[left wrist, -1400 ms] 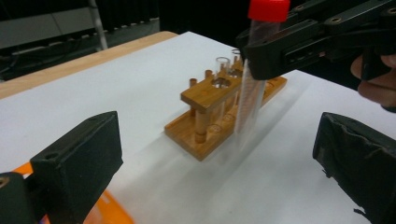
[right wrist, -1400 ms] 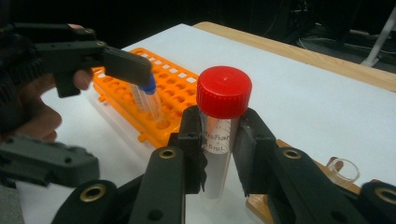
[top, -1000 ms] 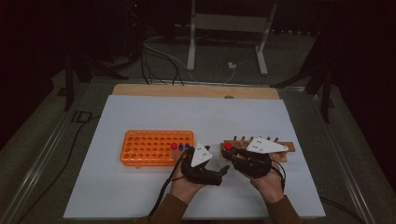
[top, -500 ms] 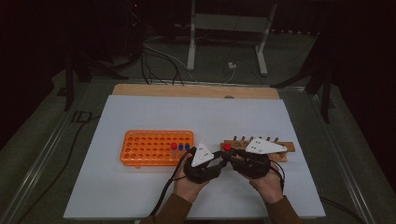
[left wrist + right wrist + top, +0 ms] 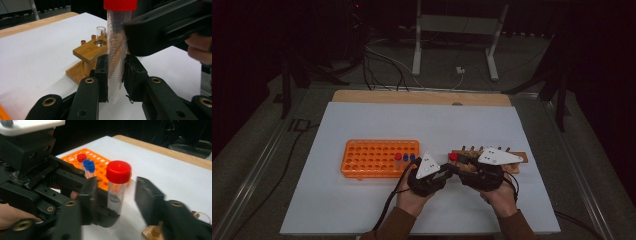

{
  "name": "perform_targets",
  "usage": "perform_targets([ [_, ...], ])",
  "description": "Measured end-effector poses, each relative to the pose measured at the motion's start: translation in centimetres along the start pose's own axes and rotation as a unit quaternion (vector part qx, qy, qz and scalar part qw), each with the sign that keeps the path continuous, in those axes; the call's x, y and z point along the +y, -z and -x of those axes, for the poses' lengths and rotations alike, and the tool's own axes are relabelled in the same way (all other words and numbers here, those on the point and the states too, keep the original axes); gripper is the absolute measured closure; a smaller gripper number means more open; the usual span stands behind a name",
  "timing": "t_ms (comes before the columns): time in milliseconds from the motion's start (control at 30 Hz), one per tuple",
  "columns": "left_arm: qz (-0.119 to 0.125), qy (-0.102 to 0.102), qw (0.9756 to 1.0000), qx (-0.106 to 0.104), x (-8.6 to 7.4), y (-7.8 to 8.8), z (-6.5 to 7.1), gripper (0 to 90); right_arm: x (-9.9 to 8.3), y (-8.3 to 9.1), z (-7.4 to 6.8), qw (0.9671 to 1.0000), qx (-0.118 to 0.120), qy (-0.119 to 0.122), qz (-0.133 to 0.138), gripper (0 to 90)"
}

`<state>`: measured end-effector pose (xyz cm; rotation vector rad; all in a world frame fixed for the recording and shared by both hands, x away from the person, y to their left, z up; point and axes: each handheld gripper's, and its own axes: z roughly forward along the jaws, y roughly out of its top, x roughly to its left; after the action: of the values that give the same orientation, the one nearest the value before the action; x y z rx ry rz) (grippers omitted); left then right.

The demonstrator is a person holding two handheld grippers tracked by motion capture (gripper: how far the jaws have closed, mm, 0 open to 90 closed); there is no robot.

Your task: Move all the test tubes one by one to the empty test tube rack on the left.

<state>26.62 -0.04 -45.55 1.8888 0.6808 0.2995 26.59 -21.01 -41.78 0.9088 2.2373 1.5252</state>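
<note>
Orange rack (image 5: 372, 159) left, wooden stand (image 5: 517, 161) right.

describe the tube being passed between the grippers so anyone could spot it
On the white table sheet, between the orange rack and the wooden stand, the left gripper clamps a clear graduated tube. Unlike the rack's tubes, it stands outside any hole.

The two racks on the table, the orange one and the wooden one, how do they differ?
The orange tube rack is bright plastic with a dense grid of holes; the wooden rack is plain brown with a row of upright pegs and few holes. The orange tube rack holds capped tubes, one red and two blue; the wooden rack holds an uncapped clear tube. Both sit on the white table.
</note>
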Motion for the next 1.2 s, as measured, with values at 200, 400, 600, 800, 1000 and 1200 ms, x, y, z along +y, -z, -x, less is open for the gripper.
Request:
perform_targets([
  [200, -0.002, 0.003, 1.0, 0.007, -0.2, 0.6, -0.6, 74.6, -0.1, 0.4, 0.8, 0.9996, -0.022, -0.013, 0.009, 25.1],
  [400, 0.0, 0.005, 0.9999, 0.013, -0.4, 1.6, -1.2, 74.6, -0.3, 0.6, 1.9, 0.9984, -0.045, -0.033, 0.008, 10.3],
  [600, -0.001, 0.004, 0.9998, 0.017, -0.6, 2.6, -1.8, 74.6, -0.5, 0.8, 2.5, 0.9979, -0.053, -0.038, 0.006, 1.6],
  [800, -0.005, -0.005, 0.9998, 0.018, -1.1, 3.4, -2.0, 74.6, -0.5, 0.9, 2.6, 0.9974, -0.064, -0.034, 0.001, 0.0],
  [1000, -0.004, -0.002, 0.9998, 0.019, -1.4, 3.9, -2.5, 74.5, -0.5, 1.0, 2.7, 0.9973, -0.065, -0.034, 0.002, 0.0],
  [1200, 0.002, 0.004, 0.9999, 0.011, -1.5, 4.8, -3.3, 74.4, -0.6, 1.3, 3.0, 0.9969, -0.069, -0.039, 0.005, 0.0],
])
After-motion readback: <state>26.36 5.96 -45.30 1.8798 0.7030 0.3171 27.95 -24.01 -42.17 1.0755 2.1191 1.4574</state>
